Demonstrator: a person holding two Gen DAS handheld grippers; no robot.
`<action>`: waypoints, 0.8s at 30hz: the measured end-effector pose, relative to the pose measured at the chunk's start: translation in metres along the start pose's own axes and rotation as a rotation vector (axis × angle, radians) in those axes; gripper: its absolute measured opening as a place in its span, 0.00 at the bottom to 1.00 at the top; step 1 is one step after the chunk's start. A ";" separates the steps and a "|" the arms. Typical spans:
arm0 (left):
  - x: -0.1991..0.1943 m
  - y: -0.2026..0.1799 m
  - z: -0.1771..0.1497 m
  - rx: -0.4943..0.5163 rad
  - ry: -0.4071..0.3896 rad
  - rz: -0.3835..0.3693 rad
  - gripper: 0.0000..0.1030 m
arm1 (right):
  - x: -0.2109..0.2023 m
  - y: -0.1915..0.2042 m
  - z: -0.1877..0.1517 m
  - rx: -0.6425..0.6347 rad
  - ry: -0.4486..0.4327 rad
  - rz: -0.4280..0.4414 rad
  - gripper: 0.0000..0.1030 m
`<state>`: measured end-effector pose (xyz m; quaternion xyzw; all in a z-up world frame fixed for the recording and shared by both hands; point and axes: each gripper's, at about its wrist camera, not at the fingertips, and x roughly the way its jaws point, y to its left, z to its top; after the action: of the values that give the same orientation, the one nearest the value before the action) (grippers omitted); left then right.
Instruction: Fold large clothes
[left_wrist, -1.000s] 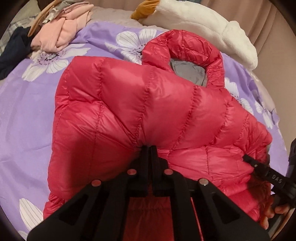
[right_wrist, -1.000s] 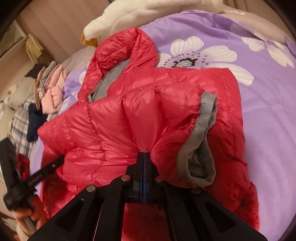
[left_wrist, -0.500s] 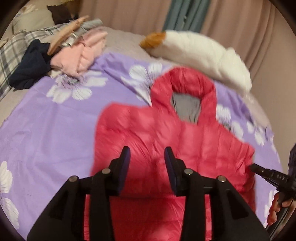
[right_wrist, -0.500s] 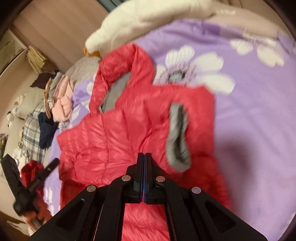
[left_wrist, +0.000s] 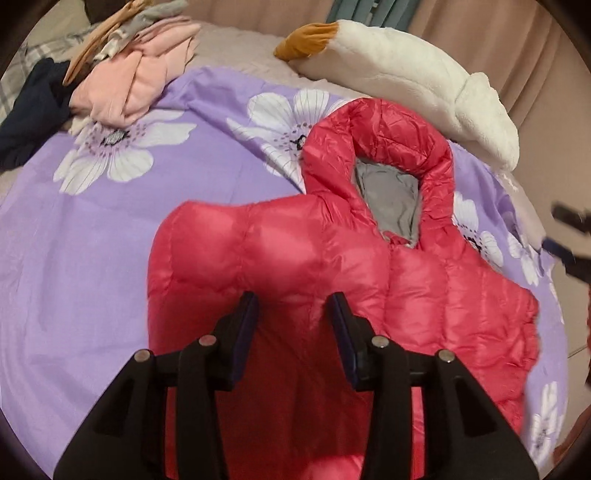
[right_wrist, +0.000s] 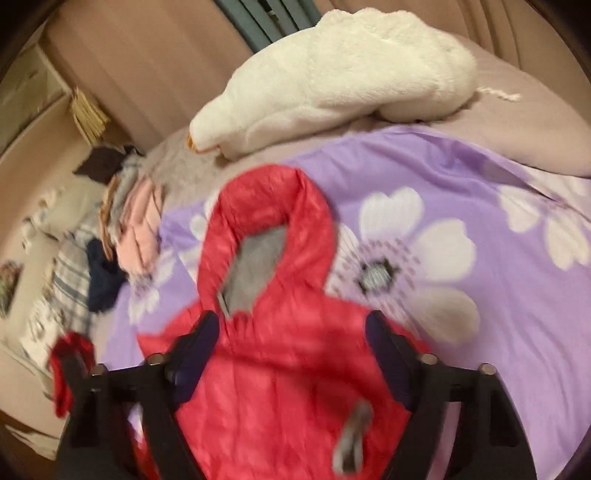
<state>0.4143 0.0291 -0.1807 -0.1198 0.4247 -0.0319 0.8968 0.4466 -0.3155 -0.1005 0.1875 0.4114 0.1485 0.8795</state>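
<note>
Red hooded down jacket (left_wrist: 332, 295) lay on the bed (left_wrist: 92, 258), below and ahead of both jaws. Left gripper (left_wrist: 293, 314) and right gripper (right_wrist: 291, 343) were just opened, nothing pinched. Judged light, puffy, slippery; hem or cuffs were best gripped.

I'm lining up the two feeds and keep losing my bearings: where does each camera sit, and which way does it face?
Left wrist: on the left gripper, looking down along its open fingers at the red puffer jacket on the purple floral sheet; the right gripper's tip shows blurred at the right edge.
Right wrist: on the right gripper, jaws just opened wide and off the jacket, facing its hood; the left gripper's black frame shows lower left.
Shared: the jacket, the sheet, the white plush goose, the pink clothes pile.
</note>
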 end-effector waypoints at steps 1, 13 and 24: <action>0.002 0.002 0.001 -0.010 -0.006 -0.008 0.42 | 0.009 -0.003 0.007 0.010 -0.012 0.012 0.79; 0.028 0.017 0.016 -0.031 0.018 -0.067 0.40 | 0.133 -0.026 0.038 0.097 0.131 0.056 0.77; 0.037 0.021 0.023 -0.045 -0.017 -0.031 0.40 | 0.162 -0.014 0.018 0.053 0.082 0.050 0.06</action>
<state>0.4547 0.0473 -0.2002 -0.1466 0.4155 -0.0353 0.8970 0.5618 -0.2640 -0.2042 0.2147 0.4460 0.1672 0.8527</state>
